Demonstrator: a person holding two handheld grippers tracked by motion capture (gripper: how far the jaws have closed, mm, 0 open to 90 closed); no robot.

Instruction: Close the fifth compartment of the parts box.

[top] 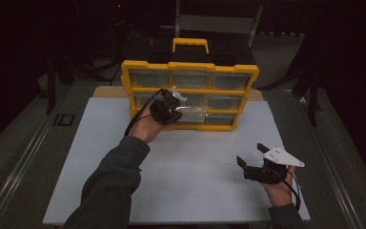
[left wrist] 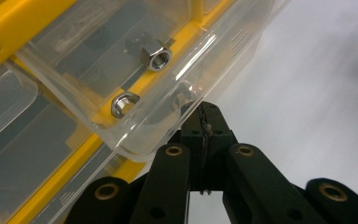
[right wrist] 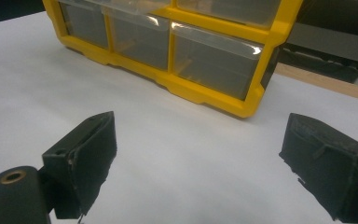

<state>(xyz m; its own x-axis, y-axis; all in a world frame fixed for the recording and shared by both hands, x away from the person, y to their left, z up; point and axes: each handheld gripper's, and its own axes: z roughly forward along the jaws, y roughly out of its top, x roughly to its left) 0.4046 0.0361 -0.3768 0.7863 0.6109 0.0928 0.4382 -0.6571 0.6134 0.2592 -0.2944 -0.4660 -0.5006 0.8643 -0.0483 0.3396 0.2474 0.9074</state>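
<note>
A yellow organiser (top: 190, 67) with clear drawers stands upright at the back of the white board (top: 195, 167). My left gripper (top: 174, 107) is at the cabinet's lower left, shut on the front lip of a clear drawer (top: 190, 114) that is pulled partway out. In the left gripper view the jaws of my left gripper (left wrist: 204, 112) meet at the rim of the clear drawer (left wrist: 168, 121), and two steel nuts (left wrist: 157, 55) (left wrist: 122, 103) lie inside it. My right gripper (top: 251, 154) hovers open above the board at the front right, with nothing between its pads (right wrist: 86, 158).
The organiser's yellow frame (right wrist: 200, 93) and its shut lower drawers stand ahead of my right gripper (right wrist: 200, 158). A yellow carry handle (top: 190, 44) tops the case. Bare white board lies between the two hands. Dark floor and stands surround the table.
</note>
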